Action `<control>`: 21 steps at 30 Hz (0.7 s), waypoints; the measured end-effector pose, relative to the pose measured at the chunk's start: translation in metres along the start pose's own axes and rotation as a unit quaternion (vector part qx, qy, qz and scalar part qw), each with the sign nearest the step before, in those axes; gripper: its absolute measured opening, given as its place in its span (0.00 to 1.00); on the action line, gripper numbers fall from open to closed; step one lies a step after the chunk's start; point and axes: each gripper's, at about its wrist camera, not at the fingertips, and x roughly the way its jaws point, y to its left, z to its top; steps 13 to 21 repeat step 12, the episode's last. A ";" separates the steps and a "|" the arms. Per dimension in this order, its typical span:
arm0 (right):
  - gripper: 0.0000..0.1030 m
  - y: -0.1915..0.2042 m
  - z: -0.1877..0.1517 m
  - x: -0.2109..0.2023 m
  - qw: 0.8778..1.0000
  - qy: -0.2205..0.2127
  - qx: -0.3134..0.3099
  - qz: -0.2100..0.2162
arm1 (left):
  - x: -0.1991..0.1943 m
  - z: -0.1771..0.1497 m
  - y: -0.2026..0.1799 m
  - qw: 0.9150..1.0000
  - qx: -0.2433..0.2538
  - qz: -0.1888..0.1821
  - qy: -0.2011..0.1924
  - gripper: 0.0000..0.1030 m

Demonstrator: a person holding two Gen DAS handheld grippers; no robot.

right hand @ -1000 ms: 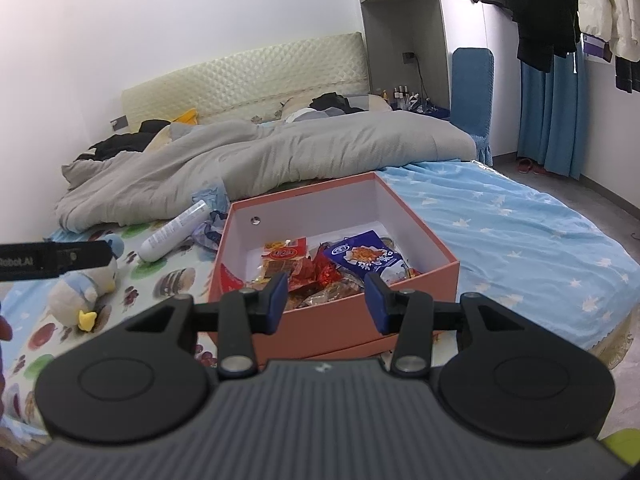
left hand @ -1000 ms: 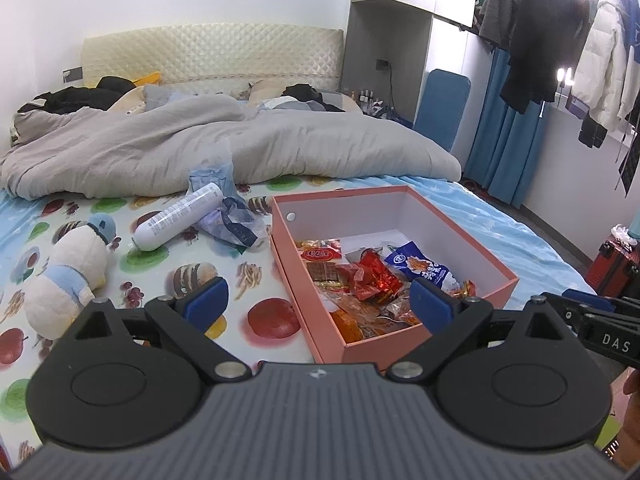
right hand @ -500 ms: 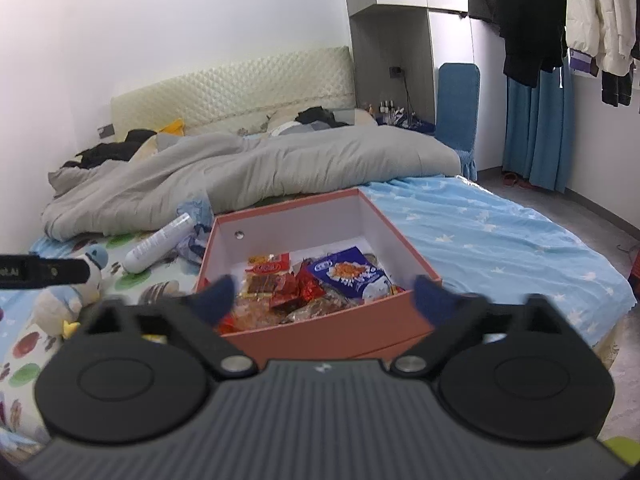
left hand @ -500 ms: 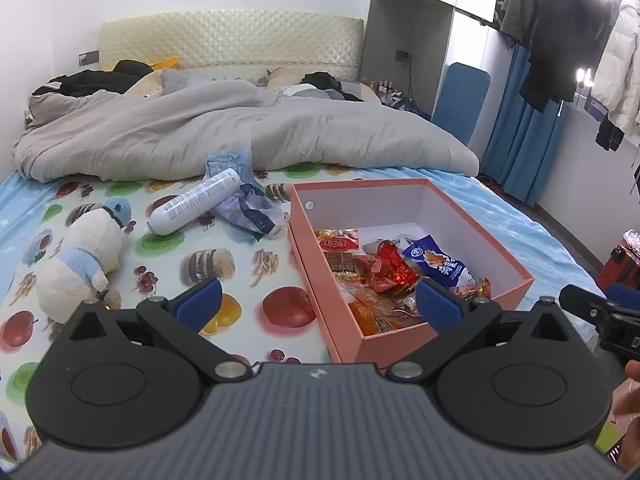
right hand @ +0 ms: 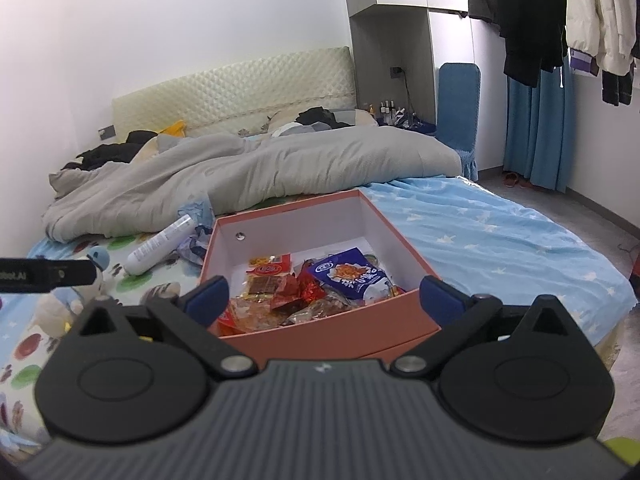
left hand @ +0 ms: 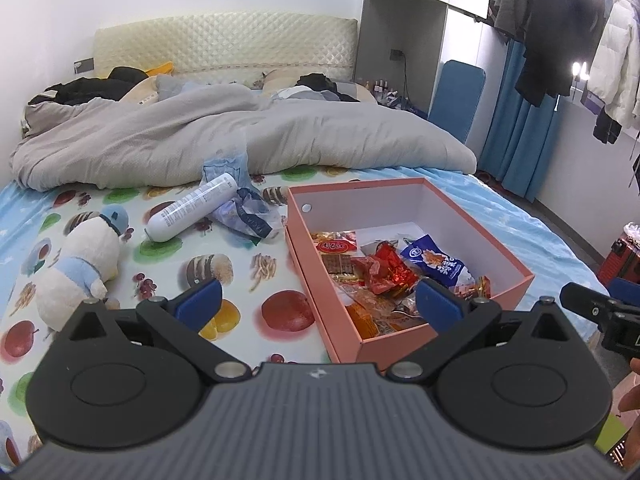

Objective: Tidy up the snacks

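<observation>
A pink cardboard box (left hand: 448, 208) sits open on the bed and holds several snack packets: a blue bag (left hand: 434, 262), a red foil pack (left hand: 386, 274) and orange packets (left hand: 362, 314). It also shows in the right wrist view (right hand: 360, 320), with the blue bag (right hand: 348, 272) inside. My left gripper (left hand: 318, 302) is open and empty, just short of the box's near left corner. My right gripper (right hand: 324, 298) is open and empty, in front of the box's near wall.
A white tube bottle (left hand: 190, 212), a crumpled blue wrapper (left hand: 248, 216) and a plush penguin (left hand: 78, 268) lie left of the box on the fruit-print sheet. A grey duvet (left hand: 240, 136) is heaped behind. A red suitcase (left hand: 622, 256) stands at the right.
My right gripper has opened wide from a narrow gap. Both grippers have pulled back and risen slightly, so the box sits a little farther off.
</observation>
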 end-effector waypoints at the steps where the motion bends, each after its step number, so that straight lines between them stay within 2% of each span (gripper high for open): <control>1: 1.00 0.000 0.000 0.000 1.000 0.001 0.000 0.000 | 0.000 0.000 0.000 1.000 -0.001 -0.001 0.001 1.00; 21: 1.00 0.001 0.000 -0.002 1.000 -0.002 0.004 0.002 | 0.000 -0.001 0.003 1.000 0.001 0.001 -0.001 1.00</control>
